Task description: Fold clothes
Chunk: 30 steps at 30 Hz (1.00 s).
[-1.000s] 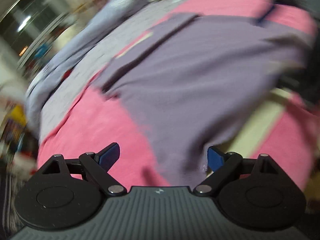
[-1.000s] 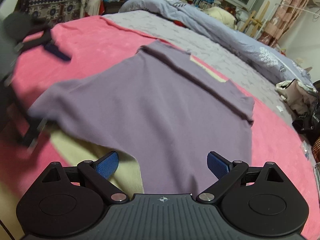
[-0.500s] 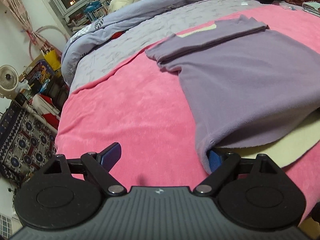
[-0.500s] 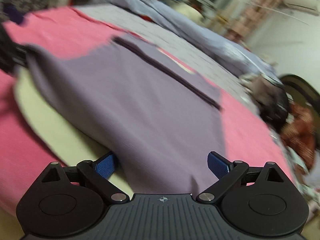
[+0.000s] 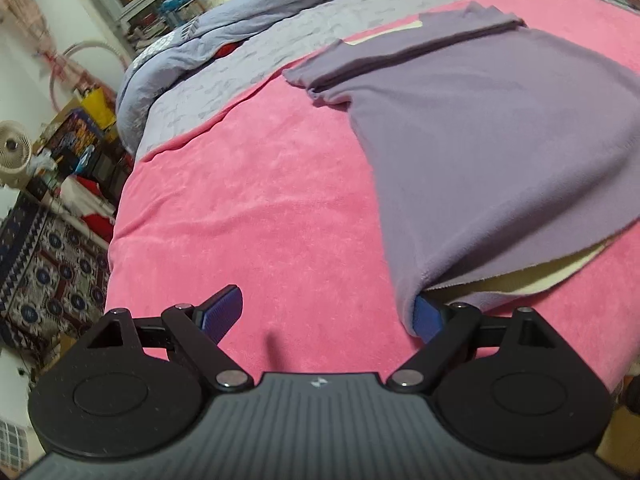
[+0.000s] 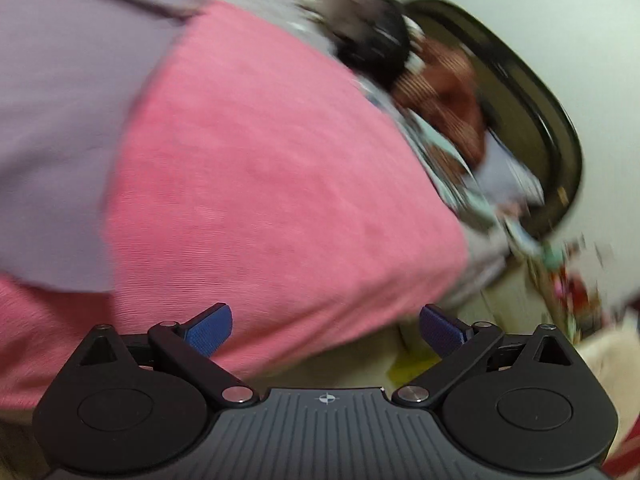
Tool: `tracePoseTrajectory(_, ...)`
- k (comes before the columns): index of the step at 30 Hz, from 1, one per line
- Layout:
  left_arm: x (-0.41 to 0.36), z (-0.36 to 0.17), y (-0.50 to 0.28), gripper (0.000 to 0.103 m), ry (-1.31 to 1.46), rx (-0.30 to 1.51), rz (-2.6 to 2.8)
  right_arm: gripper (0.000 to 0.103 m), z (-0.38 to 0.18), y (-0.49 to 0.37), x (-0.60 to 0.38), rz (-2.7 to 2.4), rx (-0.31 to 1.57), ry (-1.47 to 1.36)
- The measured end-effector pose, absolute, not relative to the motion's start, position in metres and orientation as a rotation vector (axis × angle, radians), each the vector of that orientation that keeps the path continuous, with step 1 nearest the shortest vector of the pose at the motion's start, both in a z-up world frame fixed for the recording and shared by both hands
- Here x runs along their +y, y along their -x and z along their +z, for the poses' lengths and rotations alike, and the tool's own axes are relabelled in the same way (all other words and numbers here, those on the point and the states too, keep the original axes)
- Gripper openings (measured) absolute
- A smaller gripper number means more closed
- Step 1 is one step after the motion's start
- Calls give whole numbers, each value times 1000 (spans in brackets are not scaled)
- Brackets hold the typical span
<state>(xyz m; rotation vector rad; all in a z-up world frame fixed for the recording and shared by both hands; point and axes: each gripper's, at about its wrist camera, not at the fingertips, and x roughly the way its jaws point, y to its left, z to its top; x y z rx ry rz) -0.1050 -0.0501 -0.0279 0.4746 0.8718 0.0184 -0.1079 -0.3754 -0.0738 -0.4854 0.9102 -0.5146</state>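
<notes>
A purple fleece garment (image 5: 480, 128) with a cream lining lies spread on the pink blanket (image 5: 256, 200), its far part folded over. My left gripper (image 5: 324, 316) stands open over the blanket at the garment's near corner; that corner drapes over the right fingertip (image 5: 426, 318), and nothing is pinched. In the blurred right wrist view, my right gripper (image 6: 326, 326) is open and empty over the pink blanket (image 6: 272, 168), with the purple garment (image 6: 60, 128) off to its left.
A lilac sheet (image 5: 256, 60) and a blue duvet (image 5: 224, 28) lie beyond the blanket. Patterned cloth (image 5: 48, 264) and clutter stand past the bed's left edge. A pile of clothes (image 6: 436, 92) and a dark oval frame (image 6: 536, 112) sit at the bed's right side.
My right gripper has swung right, off the purple garment, to the blanket's right edge. My left gripper shifted a little and rolled, keeping the garment's corner at its right finger.
</notes>
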Motion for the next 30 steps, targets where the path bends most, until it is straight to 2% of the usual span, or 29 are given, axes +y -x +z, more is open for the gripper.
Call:
tracePoseTrajectory(5, -49, -23, 111, 89, -465, 861, -37, 101, -57, 122, -346, -263, 834, 475)
tracePoseTrajectory(14, -9, -9, 109, 88, -251, 917, 55, 101, -47, 159, -186, 451, 557, 524)
tracePoseTrajectory(21, -12, -2, 123, 88, -280, 900, -46, 101, -65, 140, -128, 538, 519, 561)
tracePoseTrajectory(30, -51, -15, 108, 90, -404, 871, -317, 103, -74, 136, -128, 537, 441, 678)
